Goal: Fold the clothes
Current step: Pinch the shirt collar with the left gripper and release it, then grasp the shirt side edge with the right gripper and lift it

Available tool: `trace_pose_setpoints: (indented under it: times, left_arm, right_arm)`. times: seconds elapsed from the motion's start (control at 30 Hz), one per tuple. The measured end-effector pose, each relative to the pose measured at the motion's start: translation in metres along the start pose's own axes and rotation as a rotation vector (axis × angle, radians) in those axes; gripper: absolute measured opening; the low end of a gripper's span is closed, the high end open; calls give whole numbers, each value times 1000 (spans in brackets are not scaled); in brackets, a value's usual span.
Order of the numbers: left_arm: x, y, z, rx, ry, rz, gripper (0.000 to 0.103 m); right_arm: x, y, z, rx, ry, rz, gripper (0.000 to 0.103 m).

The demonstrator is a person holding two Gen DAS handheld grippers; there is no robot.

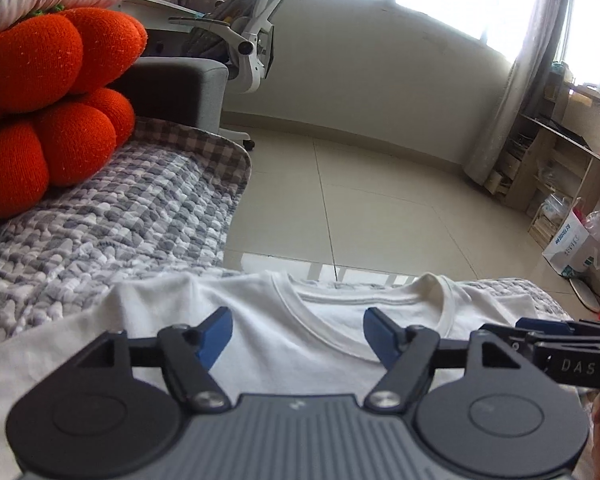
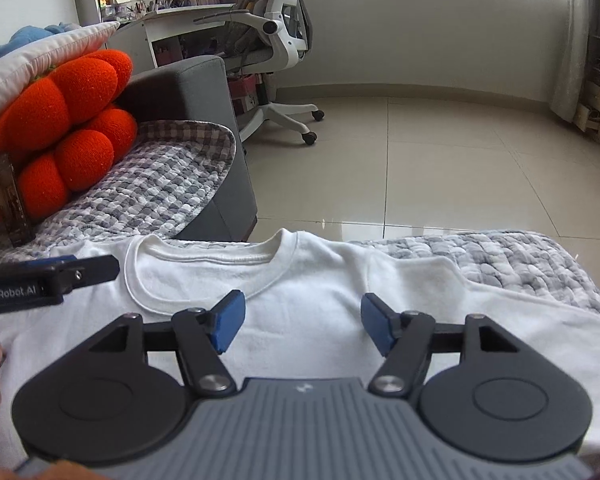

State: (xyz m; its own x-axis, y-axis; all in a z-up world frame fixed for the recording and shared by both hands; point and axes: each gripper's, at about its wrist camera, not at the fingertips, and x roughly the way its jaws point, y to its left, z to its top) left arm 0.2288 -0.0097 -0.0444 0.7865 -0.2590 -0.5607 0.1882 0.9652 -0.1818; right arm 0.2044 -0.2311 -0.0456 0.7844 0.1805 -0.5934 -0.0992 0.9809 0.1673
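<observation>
Both grippers, left (image 1: 298,334) and right (image 2: 302,322), hang released over the white tee (image 2: 300,280), its hem cut off behind them, collar at the blanket (image 1: 120,216) edge.

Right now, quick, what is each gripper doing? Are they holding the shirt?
Left gripper: open, holding nothing, above the shirt.
Right gripper: open, holding nothing, above the shirt too.

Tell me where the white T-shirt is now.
In both wrist views the white T-shirt lies flat on the checked blanket, collar toward the floor, right of the orange cushion.
</observation>
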Motion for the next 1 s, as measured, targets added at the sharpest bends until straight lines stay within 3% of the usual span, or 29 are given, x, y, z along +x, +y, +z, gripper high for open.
trace_pose_setpoints:
  times: [0.07,0.17,0.23,0.37,0.47,0.6,0.8,1.0]
  left_arm:
    - [0,1,-16,18,-39,2,82]
    - [-1,9,-19,-8,-37,-26,86]
    - [-4,21,-20,-58,-48,-90,92]
    - [-8,36,-24,-106,-48,-170,92]
    - [-13,27,-27,-46,-45,-158,95]
    - [-16,15,-29,32,-44,-136,100]
    - [-15,19,-28,18,-38,-140,100]
    - [-14,17,-29,28,-39,-136,100]
  right_arm:
    - [0,-2,-9,4,-22,6,71]
    - [-1,-5,-25,-8,-81,14,73]
    - [-4,-9,-27,28,-108,32,73]
    - [-13,-26,-29,129,-122,-5,82]
    - [-21,-29,-29,156,-124,-60,82]
    - [-34,-22,-31,95,-154,-185,82]
    - [-44,-46,-25,281,-168,-187,83]
    - [-56,-75,-25,401,-190,-276,83]
